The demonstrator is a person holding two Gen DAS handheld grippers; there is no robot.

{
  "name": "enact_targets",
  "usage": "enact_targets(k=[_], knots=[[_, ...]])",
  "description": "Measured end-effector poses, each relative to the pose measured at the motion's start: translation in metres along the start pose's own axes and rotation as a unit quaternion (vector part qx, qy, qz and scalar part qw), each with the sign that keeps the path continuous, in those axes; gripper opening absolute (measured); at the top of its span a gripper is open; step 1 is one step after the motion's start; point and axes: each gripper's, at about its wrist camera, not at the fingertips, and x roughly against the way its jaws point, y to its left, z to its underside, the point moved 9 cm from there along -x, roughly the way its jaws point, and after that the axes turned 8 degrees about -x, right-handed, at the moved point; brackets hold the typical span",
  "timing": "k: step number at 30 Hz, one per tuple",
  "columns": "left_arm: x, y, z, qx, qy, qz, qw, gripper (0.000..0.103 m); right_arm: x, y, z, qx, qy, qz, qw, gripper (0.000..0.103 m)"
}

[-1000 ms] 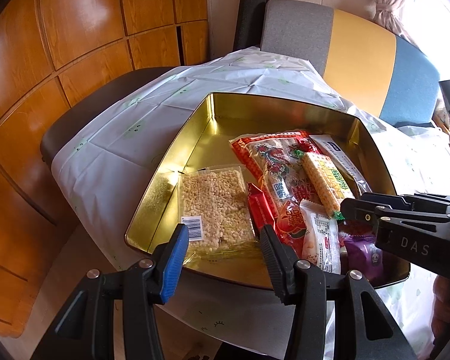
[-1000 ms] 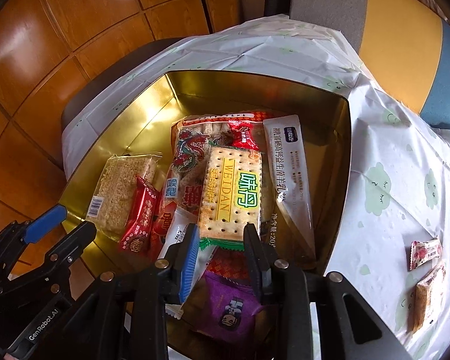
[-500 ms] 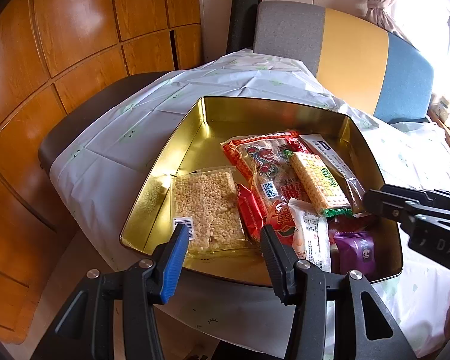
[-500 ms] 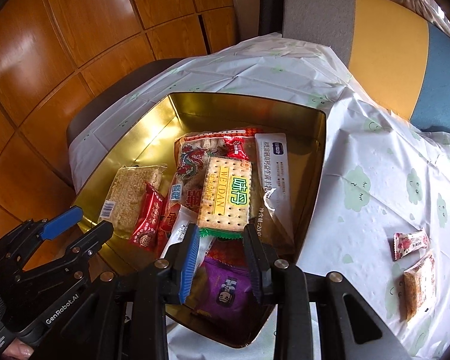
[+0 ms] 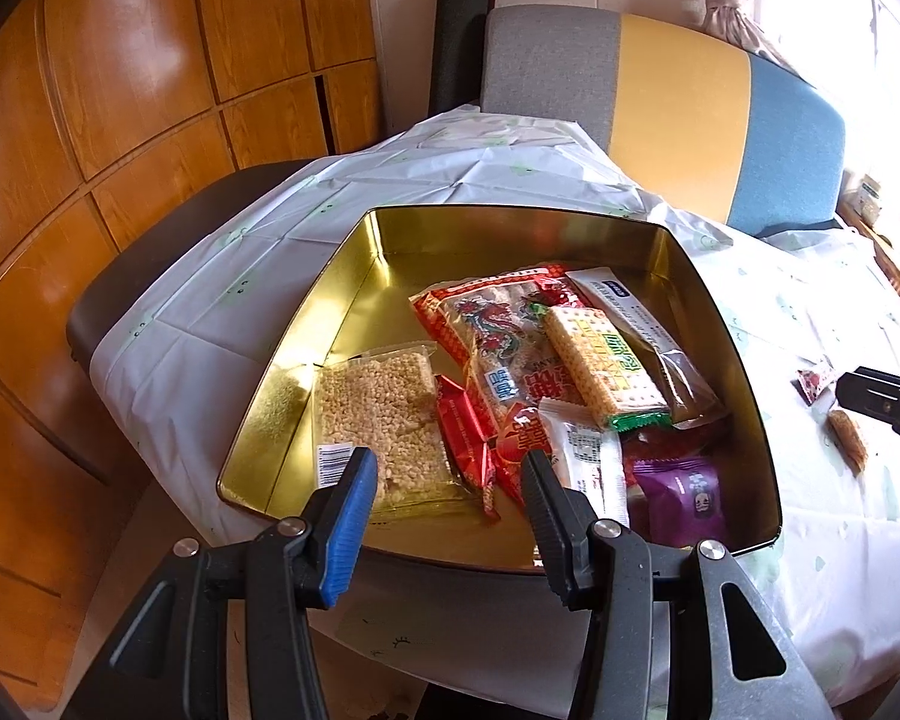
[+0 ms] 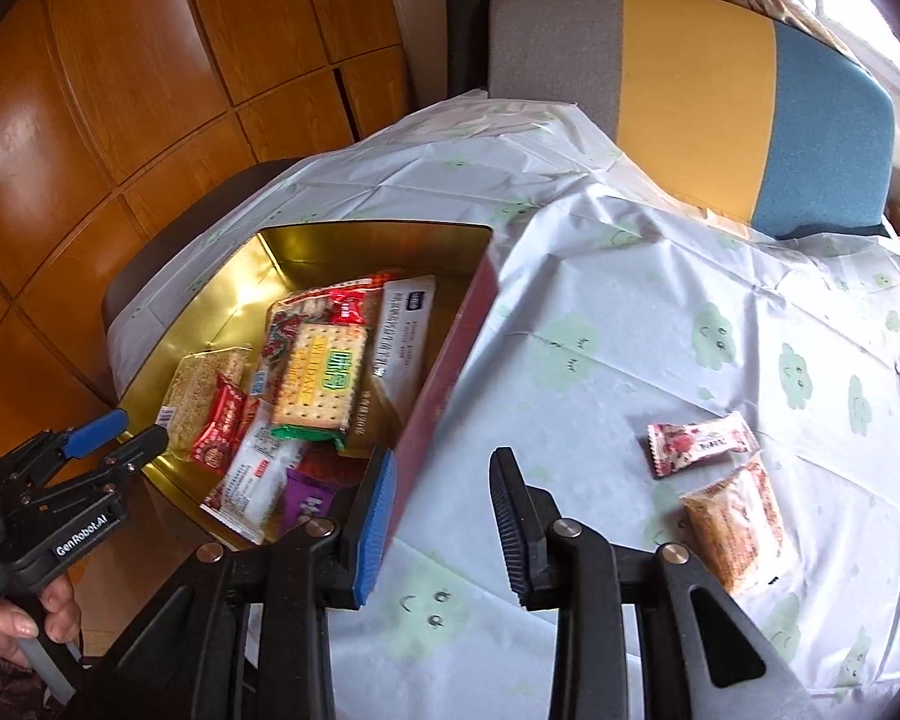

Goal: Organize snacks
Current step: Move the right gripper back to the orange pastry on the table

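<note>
A gold tin holds several snacks: a rice crisp pack, a green-edged cracker pack, a small red packet and a purple packet. My left gripper hovers open over the tin's near rim, with nothing between its fingers. My right gripper stands open above the tablecloth, just right of the tin's red outer wall. To its right lie a pink-red candy packet and a brown cake packet.
A white tablecloth with green cloud prints covers the table. A grey, yellow and blue chair back stands behind it, and wooden wall panels run along the left. A hand grips the left gripper's handle.
My right gripper has swung right, from over the snacks in the tin to above the tablecloth near the two loose packets. The left gripper has hardly moved.
</note>
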Motion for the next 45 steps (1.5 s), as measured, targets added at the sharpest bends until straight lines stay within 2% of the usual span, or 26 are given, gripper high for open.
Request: enact_targets(k=[5, 13, 18, 20, 22, 24, 29, 39, 42, 45], knots=[[0.002, -0.011, -0.002, -0.015, -0.004, 0.004, 0.9999, 0.05, 0.009, -0.051, 0.006, -0.022, 0.002, 0.036, 0.999, 0.036], [-0.001, -0.025, -0.003, -0.028, 0.001, 0.018, 0.9994, 0.05, 0.02, -0.146, 0.022, -0.069, 0.032, 0.094, 0.993, 0.039], [0.0, -0.039, -0.005, -0.041, 0.0, 0.031, 0.9987, 0.05, 0.011, -0.183, 0.029, -0.082, 0.057, 0.114, 0.989, 0.04], [0.0, -0.043, -0.007, -0.046, 0.0, 0.036, 0.9983, 0.05, 0.002, -0.187, 0.03, -0.075, 0.069, 0.108, 0.989, 0.041], [0.001, -0.048, -0.009, -0.051, -0.001, 0.043, 0.9978, 0.052, -0.007, -0.187, 0.029, -0.059, 0.078, 0.111, 0.989, 0.054], [0.002, -0.054, -0.011, -0.055, -0.002, 0.048, 0.9973, 0.055, -0.016, -0.181, 0.028, -0.035, 0.083, 0.103, 0.991, 0.07], [0.006, -0.07, -0.014, -0.073, -0.005, 0.059, 0.9956, 0.055, -0.032, -0.172, 0.026, 0.01, 0.093, 0.105, 0.99, 0.071], [0.008, -0.102, -0.015, -0.111, -0.003, 0.08, 0.9906, 0.055, -0.049, -0.174, 0.027, 0.015, 0.1, 0.103, 0.99, 0.071], [0.009, -0.11, -0.016, -0.121, -0.004, 0.083, 0.9892, 0.055, -0.048, -0.171, 0.027, 0.021, 0.099, 0.101, 0.99, 0.062], [0.009, -0.116, -0.018, -0.129, -0.006, 0.084, 0.988, 0.055, -0.046, -0.172, 0.029, 0.032, 0.103, 0.118, 0.987, 0.062]])
